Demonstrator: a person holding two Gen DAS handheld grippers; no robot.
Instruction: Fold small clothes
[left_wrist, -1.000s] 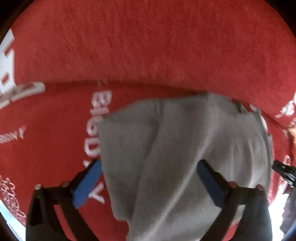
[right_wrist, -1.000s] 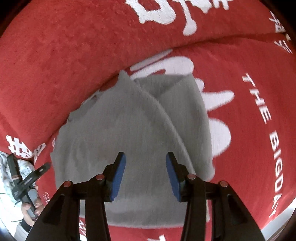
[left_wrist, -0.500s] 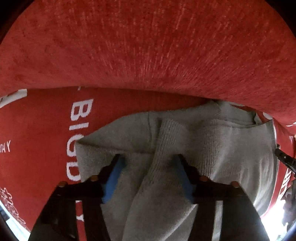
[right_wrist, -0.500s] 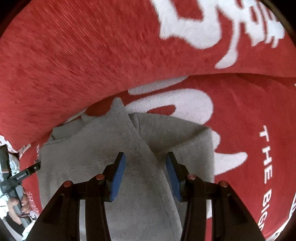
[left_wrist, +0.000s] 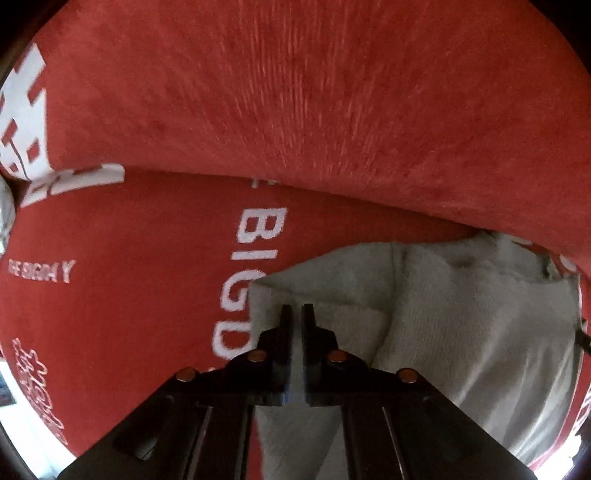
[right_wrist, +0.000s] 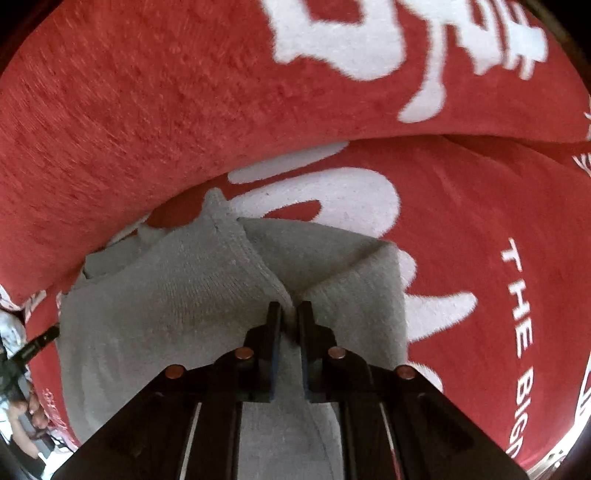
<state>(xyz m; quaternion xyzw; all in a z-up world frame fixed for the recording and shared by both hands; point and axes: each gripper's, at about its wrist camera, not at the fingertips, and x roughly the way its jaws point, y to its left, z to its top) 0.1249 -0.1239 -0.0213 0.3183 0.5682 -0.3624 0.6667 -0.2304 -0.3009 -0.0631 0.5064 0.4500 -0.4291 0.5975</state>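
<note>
Left wrist view: grey knit garment (left_wrist: 461, 332) lies on the red lettered blanket (left_wrist: 129, 277), its edge pinched by the left gripper (left_wrist: 296, 314). Right gripper (right_wrist: 289, 312) is clenched on a raised fold; a blanket ridge (right_wrist: 147, 110) rises behind.

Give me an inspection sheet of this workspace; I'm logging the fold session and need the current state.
Surface: red plush blanket with white lettering, covering the seat and the raised back behind it.
Job's things: one grey knit garment, partly folded, lying on the blanket.
Clutter: a pale patterned fabric at the left edge of the left wrist view; too little shows to identify it.
Grippers: left gripper shut on the garment near its left edge; right gripper shut on a raised ridge of the garment.
Cables: nothing seen.
Surroundings: the person's hand holding the other gripper, at the lower left of the right wrist view.
</note>
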